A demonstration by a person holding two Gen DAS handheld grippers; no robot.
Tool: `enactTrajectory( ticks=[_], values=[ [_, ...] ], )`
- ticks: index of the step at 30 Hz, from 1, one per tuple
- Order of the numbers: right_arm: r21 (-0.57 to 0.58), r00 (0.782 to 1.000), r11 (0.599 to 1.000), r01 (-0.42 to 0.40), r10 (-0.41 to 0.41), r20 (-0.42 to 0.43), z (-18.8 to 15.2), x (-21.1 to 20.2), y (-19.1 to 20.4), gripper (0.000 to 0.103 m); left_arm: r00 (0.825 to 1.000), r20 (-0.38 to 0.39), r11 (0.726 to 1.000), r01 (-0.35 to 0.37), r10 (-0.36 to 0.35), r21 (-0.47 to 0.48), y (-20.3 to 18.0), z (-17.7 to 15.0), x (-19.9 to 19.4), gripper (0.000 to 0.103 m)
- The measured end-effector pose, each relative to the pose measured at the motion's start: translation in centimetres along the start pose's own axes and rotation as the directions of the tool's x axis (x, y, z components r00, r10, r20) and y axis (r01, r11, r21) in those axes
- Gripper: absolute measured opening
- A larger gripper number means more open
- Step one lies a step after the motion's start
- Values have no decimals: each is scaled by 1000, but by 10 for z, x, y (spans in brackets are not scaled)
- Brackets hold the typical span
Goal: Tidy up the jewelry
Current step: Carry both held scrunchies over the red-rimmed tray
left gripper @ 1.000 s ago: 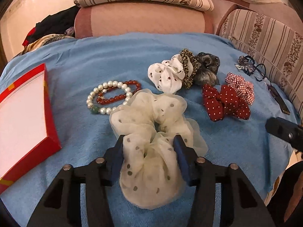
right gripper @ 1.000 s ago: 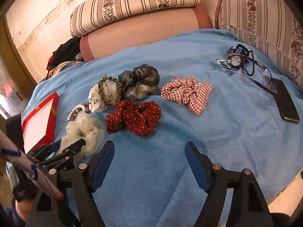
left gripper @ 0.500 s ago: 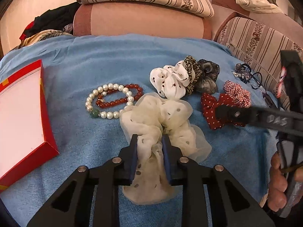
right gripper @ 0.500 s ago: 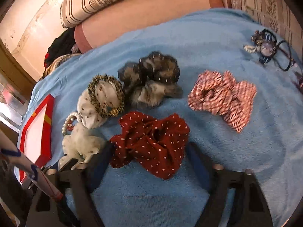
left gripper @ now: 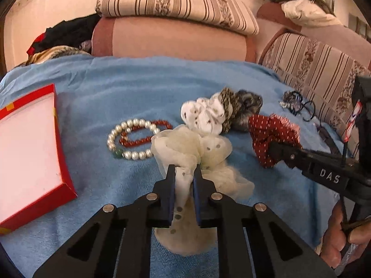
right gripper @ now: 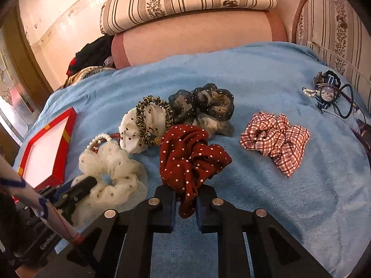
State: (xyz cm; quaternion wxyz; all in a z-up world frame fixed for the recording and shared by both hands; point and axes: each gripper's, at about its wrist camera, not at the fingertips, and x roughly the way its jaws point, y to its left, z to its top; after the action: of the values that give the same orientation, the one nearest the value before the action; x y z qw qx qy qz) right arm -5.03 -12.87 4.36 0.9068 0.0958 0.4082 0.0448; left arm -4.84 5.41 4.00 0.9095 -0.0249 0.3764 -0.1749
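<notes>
two grippers over blue towel on bed. red box, white inside, at towel's left edge. left gripper jaws closing, pinching cream dotted scrunchie, which lies just beside pearl bracelet. right gripper jaws closing on near edge of red polka-dot scrunchie, mid-towel. plaid scrunchie apart at right. lettering "das" on right gripper body in left view; partial "sennobe" on left gripper body in right view.

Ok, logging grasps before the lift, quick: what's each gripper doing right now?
Left gripper: closing on the cream scrunchie, fabric pinched between its fingers.
Right gripper: closing on the red dotted scrunchie, fabric pinched too.
</notes>
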Motion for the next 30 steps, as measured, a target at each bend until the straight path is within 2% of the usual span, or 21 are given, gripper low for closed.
enactTrajectory(
  ticks=[5,9,17,30],
  values=[
    [5,1000,1000,-14,14,6,-3,-6,-4,14,998,58,1000,-7,8,-16,5,8,-12,13],
    [4,999,1000,-25,25,20,-3,-8,-2,14,997,71,1000,-13,14,-23,8,9,-16,13],
    [7,998,1000,-22,21,51,-5,-19,2,14,993,117,1000,-14,12,21,0,14,-28,13],
    [-5,997,999,-45,45,62,-15,-58,39,14,983,185,1000,-7,12,-27,17,24,-61,13]
  ],
)
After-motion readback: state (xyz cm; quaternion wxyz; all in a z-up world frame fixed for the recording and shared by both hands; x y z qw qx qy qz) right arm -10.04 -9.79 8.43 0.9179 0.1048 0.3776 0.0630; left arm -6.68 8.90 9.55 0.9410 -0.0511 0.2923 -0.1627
